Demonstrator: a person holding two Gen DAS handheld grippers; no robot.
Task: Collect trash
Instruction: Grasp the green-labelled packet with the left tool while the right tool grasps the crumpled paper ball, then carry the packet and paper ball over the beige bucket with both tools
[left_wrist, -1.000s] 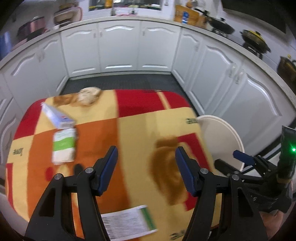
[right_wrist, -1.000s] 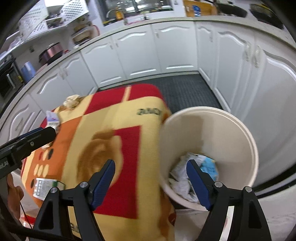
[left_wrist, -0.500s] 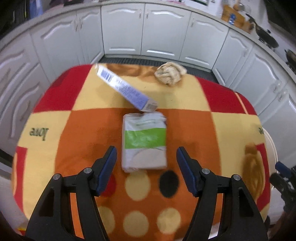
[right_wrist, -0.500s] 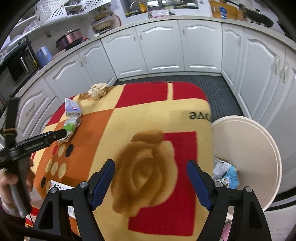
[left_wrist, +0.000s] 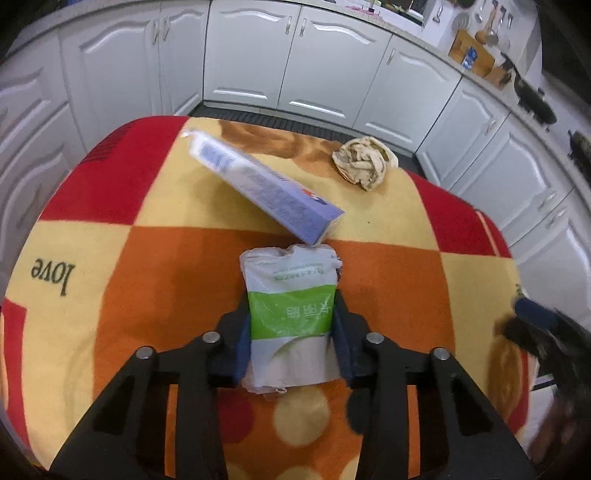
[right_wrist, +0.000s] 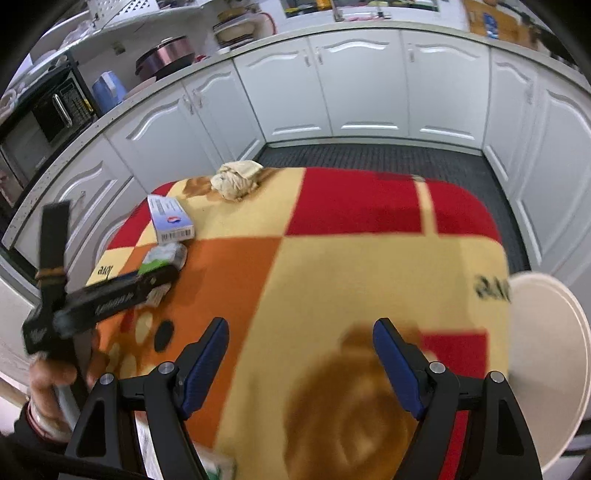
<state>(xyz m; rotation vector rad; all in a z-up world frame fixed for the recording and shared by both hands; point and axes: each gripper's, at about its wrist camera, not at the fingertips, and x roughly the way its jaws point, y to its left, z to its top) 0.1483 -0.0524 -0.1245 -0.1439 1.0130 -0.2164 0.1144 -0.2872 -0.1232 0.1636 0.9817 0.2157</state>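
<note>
My left gripper (left_wrist: 291, 325) is closed around a white and green packet (left_wrist: 291, 317) that lies on the blanket-covered table (left_wrist: 147, 266); the pads touch both its sides. A long purple-white box (left_wrist: 266, 188) lies just beyond it, and a crumpled beige paper ball (left_wrist: 364, 162) sits at the far edge. My right gripper (right_wrist: 301, 362) is open and empty above the table's near right part. In the right wrist view the left gripper (right_wrist: 147, 275) is over the packet (right_wrist: 164, 256), with the box (right_wrist: 170, 219) and the paper ball (right_wrist: 236, 179) behind. The white bin (right_wrist: 550, 354) stands at the table's right side.
White kitchen cabinets (left_wrist: 295, 70) curve around the table, with a dark floor mat (right_wrist: 369, 157) between. A flat printed wrapper (right_wrist: 218, 467) lies at the table's near edge under my right gripper. A microwave (right_wrist: 40, 122) stands on the left counter.
My left gripper moved forward over the packet and closed its jaws on it. My right gripper swung left, away from the bin, staying open.
</note>
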